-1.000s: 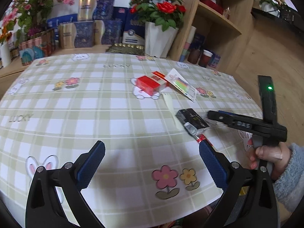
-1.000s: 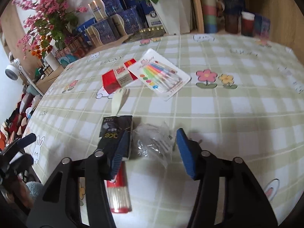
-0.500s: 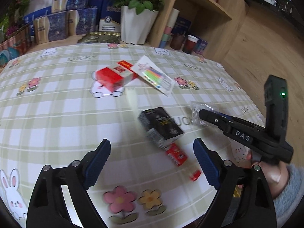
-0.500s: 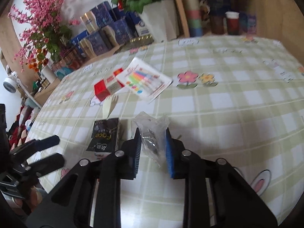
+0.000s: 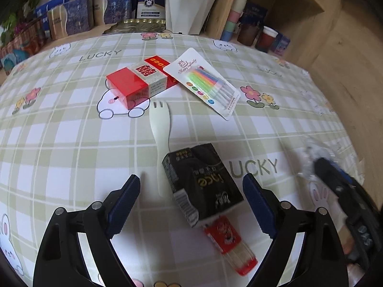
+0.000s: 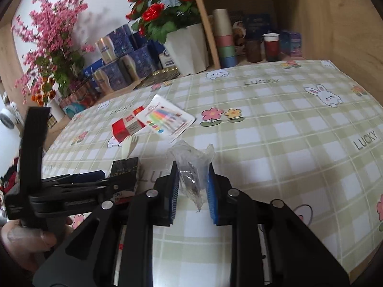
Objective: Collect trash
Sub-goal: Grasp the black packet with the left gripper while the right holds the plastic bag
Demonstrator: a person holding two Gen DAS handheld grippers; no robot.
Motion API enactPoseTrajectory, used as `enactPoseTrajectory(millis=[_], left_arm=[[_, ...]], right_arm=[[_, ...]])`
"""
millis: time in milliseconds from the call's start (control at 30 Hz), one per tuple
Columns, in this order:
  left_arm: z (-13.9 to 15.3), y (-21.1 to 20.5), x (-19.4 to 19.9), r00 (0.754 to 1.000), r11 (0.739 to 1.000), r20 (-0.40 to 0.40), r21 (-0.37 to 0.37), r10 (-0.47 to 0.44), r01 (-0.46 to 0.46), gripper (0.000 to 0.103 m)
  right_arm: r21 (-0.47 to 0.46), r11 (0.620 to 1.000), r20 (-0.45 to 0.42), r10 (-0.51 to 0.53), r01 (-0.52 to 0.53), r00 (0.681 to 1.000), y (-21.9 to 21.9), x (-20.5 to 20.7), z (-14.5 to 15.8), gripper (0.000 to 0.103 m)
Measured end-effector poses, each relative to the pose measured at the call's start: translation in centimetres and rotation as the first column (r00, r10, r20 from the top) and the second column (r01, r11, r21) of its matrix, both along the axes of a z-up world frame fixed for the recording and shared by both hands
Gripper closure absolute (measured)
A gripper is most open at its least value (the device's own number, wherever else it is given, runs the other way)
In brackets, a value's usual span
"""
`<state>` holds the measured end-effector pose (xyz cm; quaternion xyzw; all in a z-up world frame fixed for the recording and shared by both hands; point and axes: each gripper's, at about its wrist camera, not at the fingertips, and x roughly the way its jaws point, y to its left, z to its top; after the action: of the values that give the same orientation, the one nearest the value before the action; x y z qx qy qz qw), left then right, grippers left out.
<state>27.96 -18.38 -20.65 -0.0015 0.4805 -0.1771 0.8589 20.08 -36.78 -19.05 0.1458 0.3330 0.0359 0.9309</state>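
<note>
1. The right gripper (image 6: 192, 186) pinches a crumpled clear plastic wrapper (image 6: 191, 162) between its blue pads, just above the checked table (image 6: 287, 167).
2. The left gripper (image 5: 191, 205) is spread wide, low over the table, straddling a black carton (image 5: 203, 184) lying flat.
3. A white plastic fork (image 5: 159, 131) lies just left of the carton, its handle beside it.
4. A red-capped clear tube (image 5: 229, 246) pokes out from under the carton's near end.
5. Farther back, a red box (image 5: 136, 82) touches a candle card (image 5: 203, 81).
</note>
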Motion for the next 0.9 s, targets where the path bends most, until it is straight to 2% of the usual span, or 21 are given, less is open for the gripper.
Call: enactPoseTrajectory(millis=[67,133,167,200,233,300,333,400,467,733,900], left_arm=[[-0.2,-0.5,0.2,1.000,1.000,0.008,0.020,0.001,-0.002,0.018],[-0.5,-0.9,0.3,1.000,0.999,0.016,0.050,-0.003,0.002,0.024],[-0.4,-1.1,0.2,0.999,0.998,0.031,0.069,-0.009,0.007,0.034],[-0.4,-1.2,0.1,0.999,0.996,0.047,0.086,-0.018,0.014,0.048],[-0.3,-1.1,0.0,0.998,0.995,0.053,0.095,-0.025,0.020,0.055],[0.0,-0.3,-0.2,0.998,0.997,0.048,0.073,-0.029,0.025,0.067],[0.3,0.5,-0.3,0.998,0.999,0.050,0.047,-0.028,0.025,0.069],[1.1,2.0,-0.7,0.997,1.000,0.076,0.016,-0.027,0.026,0.086],[2.0,4.1,-1.3,0.996,1.000,0.085,-0.009,-0.014,0.015,0.092],[5.3,10.8,-5.1,0.992,0.997,0.123,-0.080,0.031,-0.022,0.093],[7.2,14.5,-9.0,0.988,0.989,0.139,-0.143,0.062,-0.042,0.093]], right_arm=[[0.028,0.999,-0.002,-0.019,0.019,1.000,-0.7,-0.4,-0.1,0.079],[0.049,0.998,-0.007,-0.035,0.035,0.999,-1.2,-0.8,-0.3,0.079],[0.056,0.998,-0.008,-0.039,0.040,0.999,-1.3,-1.0,-0.3,0.079],[0.065,0.997,-0.009,-0.044,0.044,0.999,-1.4,-1.3,-0.4,0.079],[0.070,0.996,-0.009,-0.046,0.047,0.999,-1.4,-1.5,-0.4,0.079],[0.077,0.996,-0.007,-0.048,0.049,0.999,-1.5,-2.0,-0.4,0.079],[0.079,0.996,-0.006,-0.048,0.049,0.999,-1.4,-2.3,-0.3,0.079],[0.087,0.995,-0.005,-0.048,0.048,0.999,-1.4,-3.0,-0.2,0.079],[0.090,0.995,-0.007,-0.042,0.043,0.999,-1.1,-3.4,0.0,0.079],[0.112,0.994,-0.008,-0.018,0.019,1.000,1.2,-5.3,0.7,0.079],[0.109,0.994,-0.008,0.017,-0.016,1.000,3.6,-7.5,1.2,0.079]])
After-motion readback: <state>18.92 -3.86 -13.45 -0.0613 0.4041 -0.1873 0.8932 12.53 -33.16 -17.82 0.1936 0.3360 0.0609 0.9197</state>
